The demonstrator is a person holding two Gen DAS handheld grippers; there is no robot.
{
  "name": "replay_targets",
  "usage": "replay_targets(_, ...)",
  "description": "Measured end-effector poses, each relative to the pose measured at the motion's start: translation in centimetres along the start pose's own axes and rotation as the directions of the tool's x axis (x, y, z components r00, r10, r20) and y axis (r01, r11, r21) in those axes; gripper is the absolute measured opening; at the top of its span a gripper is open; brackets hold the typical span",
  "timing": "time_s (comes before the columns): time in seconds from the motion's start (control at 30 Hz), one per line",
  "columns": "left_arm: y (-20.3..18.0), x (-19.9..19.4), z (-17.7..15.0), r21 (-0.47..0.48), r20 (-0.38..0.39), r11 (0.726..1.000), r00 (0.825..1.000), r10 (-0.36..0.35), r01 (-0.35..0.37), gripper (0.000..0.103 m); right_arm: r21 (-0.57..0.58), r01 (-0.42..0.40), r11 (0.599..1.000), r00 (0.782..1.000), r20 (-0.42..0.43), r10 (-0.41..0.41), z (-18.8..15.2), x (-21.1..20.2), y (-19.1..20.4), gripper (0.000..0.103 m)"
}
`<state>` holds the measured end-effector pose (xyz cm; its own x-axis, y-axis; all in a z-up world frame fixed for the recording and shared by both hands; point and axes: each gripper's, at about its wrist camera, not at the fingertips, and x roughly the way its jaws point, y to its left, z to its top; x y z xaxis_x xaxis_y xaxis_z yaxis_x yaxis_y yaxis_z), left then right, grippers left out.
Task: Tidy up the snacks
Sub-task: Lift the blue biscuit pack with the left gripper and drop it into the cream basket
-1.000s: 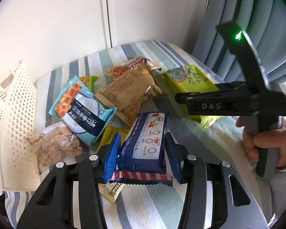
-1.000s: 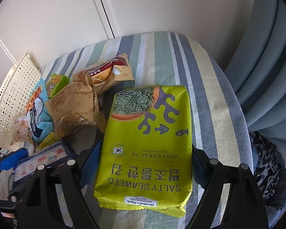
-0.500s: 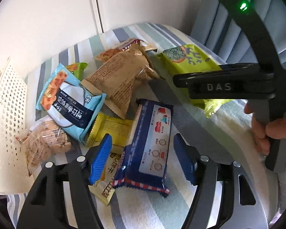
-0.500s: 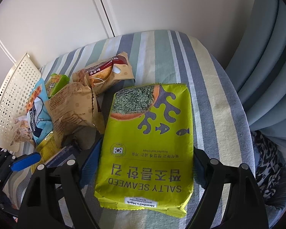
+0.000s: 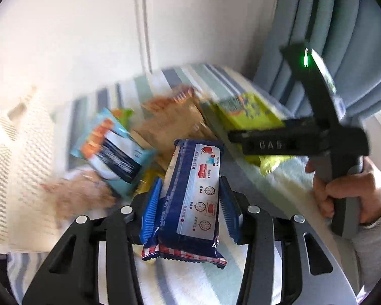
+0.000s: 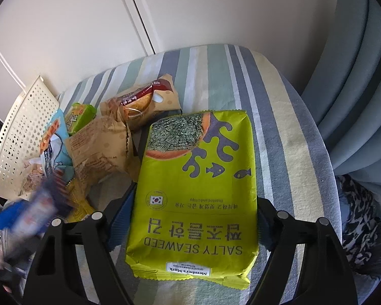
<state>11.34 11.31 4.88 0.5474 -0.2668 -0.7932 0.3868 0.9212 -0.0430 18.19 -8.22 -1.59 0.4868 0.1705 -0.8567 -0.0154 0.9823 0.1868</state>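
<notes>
My left gripper had its blue pads pressed against both sides of the dark blue biscuit pack, which stood lengthwise at lower centre of the left wrist frame. My right gripper stood wide, with the yellow-green seaweed bag lying flat between its fingers in the lower middle of the right wrist frame — I could not tell whether the pads touched its edges. Behind the blue pack the rest was blurred: a light blue packet to centre left, a brown paper bag above it. In the right view I saw that brown bag left of the seaweed, a red-labelled packet and a small green one above. The perforated white basket stood at the left edge — all on a striped cloth.
</notes>
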Motion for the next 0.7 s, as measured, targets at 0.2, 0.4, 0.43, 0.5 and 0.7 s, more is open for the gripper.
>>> replay_targets(0.2, 2.7, -4.3, 0.3, -0.062, 0.087, 0.998, 0.996, 0.032, -0.026, 0.046, 0.013, -0.010, 1.000, 0.999, 0.030, 0.009, -0.3, -0.8, -0.3, 0.078)
replay_targets(0.4, 7.1, -6.5, 0.4, -0.148, 0.144, 0.984, 0.982, 0.125, -0.104, 0.047, 0.016, -0.008, 1.000, 1.000, 0.029, 0.008, -0.5, -0.9, -0.5, 0.078)
replay_targets(0.43, 8.1, -6.8, 0.2, -0.170, 0.145, 0.979, 0.980, 0.139, -0.113, 0.047, 0.014, -0.008, 1.000, 1.000, 0.028, 0.007, -0.5, -0.9, -0.5, 0.078)
replay_targets(0.5, 10.4, -7.3, -0.1, -0.222, 0.146, 0.966, 0.975, 0.169, -0.134, 0.047, 0.013, -0.005, 1.000, 1.000, 0.027, 0.004, -0.5, -0.9, -0.5, 0.078)
replay_targets(0.7, 16.1, -7.5, -1.0, -0.348, 0.138, 0.917, 0.958, 0.253, -0.193, 0.047, 0.019, 0.005, 1.000, 1.000, 0.022, -0.005, -0.4, -0.6, -0.3, 0.078)
